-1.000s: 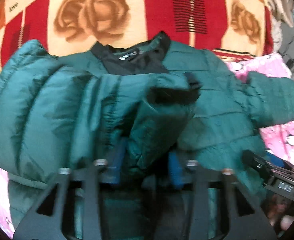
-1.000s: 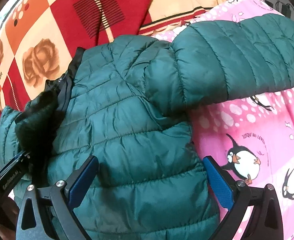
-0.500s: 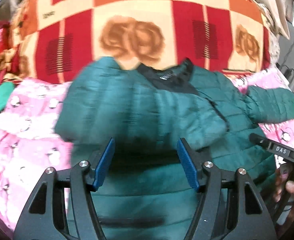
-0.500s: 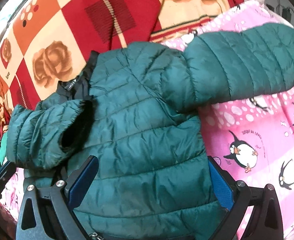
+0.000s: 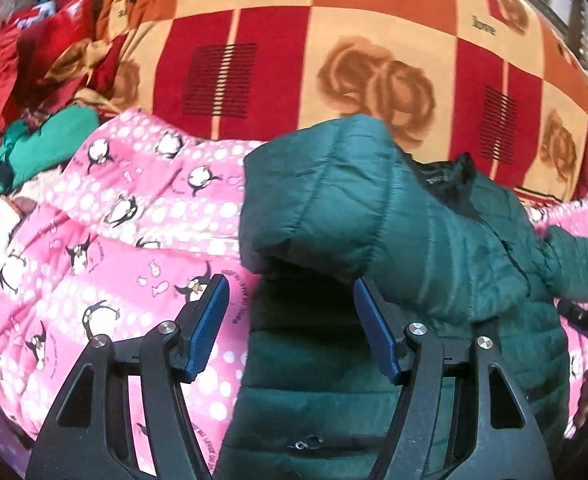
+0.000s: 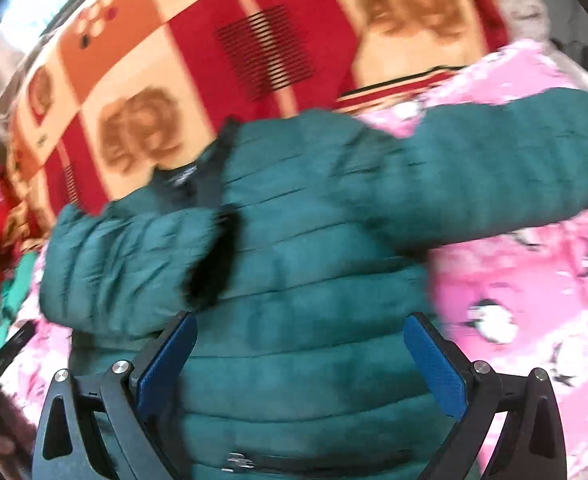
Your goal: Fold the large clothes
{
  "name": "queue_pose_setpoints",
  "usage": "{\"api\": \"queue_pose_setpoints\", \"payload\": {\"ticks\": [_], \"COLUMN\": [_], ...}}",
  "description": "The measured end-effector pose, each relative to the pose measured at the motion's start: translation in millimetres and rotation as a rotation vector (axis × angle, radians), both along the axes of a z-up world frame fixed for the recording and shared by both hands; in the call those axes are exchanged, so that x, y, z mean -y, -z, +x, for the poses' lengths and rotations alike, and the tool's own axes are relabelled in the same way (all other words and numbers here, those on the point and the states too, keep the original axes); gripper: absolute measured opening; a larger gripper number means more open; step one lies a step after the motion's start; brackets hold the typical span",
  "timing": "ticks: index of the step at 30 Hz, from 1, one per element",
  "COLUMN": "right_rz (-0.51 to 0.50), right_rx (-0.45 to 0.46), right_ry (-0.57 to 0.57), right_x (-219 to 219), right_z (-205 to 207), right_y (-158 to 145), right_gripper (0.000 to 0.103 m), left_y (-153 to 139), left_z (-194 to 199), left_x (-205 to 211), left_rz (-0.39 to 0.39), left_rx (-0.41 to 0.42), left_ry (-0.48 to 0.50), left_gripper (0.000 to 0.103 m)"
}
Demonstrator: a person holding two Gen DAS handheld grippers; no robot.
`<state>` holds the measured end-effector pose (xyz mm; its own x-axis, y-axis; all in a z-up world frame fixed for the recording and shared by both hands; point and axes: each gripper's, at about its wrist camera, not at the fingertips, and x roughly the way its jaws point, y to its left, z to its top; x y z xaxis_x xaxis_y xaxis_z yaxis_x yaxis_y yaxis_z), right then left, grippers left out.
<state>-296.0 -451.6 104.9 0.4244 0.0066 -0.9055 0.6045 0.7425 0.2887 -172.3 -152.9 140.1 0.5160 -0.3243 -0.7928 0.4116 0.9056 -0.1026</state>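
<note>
My left claw (image 5: pixel 289 316) is wide open and holds nothing. My right claw (image 6: pixel 300 350) is wide open too, over the green puffy jacket (image 6: pixel 310 308). The jacket lies on the pink penguin blanket (image 5: pixel 105 240). One sleeve (image 5: pixel 318 204) is folded over its front. The other sleeve (image 6: pixel 490 168) sticks out sideways. Behind is a red and orange rose blanket (image 5: pixel 334 44).

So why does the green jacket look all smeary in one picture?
Right wrist view: the green jacket and penguin blanket are smeared by motion blur. Left wrist view: sharper, only slightly soft, though the fisheye lens bends the rose blanket into a curve.
</note>
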Motion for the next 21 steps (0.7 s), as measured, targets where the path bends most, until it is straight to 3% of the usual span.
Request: {"api": "queue_pose_setpoints", "payload": {"ticks": [7, 13, 15, 17, 18, 21], "right_rz": [0.152, 0.157, 0.126, 0.091, 0.082, 0.059], "right_rx": [0.05, 0.031, 0.035, 0.037, 0.043, 0.068], "right_ry": [-0.071, -0.078, -0.095, -0.121, -0.138, -0.175], "right_x": [-18.0, -28.6, -33.9, -38.9, -42.6, -48.3], "right_z": [57.3, 86.6, 91.7, 96.7, 98.5, 99.0], "right_y": [35.7, 55.8, 57.3, 60.1, 60.9, 60.7], "right_gripper": [0.103, 0.102, 0.095, 0.069, 0.061, 0.049], "left_y": [14.1, 23.7, 27.9, 30.4, 31.2, 32.1], "left_z": [9.9, 19.9, 22.8, 24.0, 24.2, 24.4], "left_x": [-5.5, -10.0, -10.8, -11.2, -11.8, -12.8], "left_rz": [0.019, 0.033, 0.035, 0.033, 0.032, 0.029], "left_rx": [-0.018, -0.027, -0.038, -0.045, -0.047, -0.05], "left_ry": [-0.029, -0.04, -0.043, -0.045, -0.048, -0.05], "left_gripper": [0.065, 0.065, 0.065, 0.065, 0.065, 0.065]}}
